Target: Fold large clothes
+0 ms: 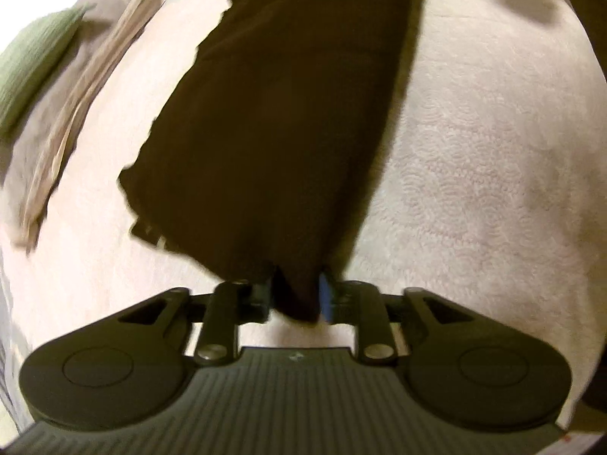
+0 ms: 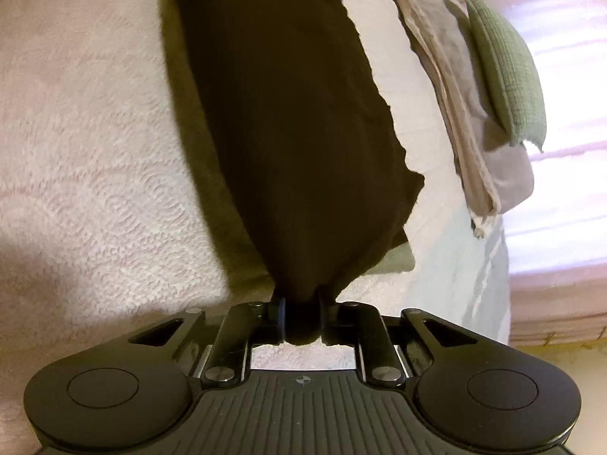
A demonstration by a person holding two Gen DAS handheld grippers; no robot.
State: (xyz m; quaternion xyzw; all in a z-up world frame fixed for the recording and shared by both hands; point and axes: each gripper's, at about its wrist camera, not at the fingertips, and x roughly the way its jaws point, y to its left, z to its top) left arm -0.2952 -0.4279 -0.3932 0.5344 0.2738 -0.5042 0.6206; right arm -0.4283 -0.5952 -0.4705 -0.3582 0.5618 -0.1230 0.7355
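Dark brown garment point(image 1: 273, 121) hangs pinched in both the left gripper point(image 1: 296, 297) and right gripper point(image 2: 302, 320) above a white bedspread point(image 1: 474, 174).

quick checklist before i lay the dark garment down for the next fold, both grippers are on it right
1. Left gripper pinching the dark garment: ok, cloth bunched between its fingers.
2. Right gripper pinching the same garment: ok, cloth bunched between its fingers.
3. Garment lifted off the white bedspread: cannot tell how much; a shadow falls beside it.
4. Bare bedspread beside the garment to lay it on: ok.
5. Beige folded cloth and green pillow apart from the garment: ok, a strip of bed lies between.
6. Garment free of twists or stray flaps: cannot tell, too dark and blurred.
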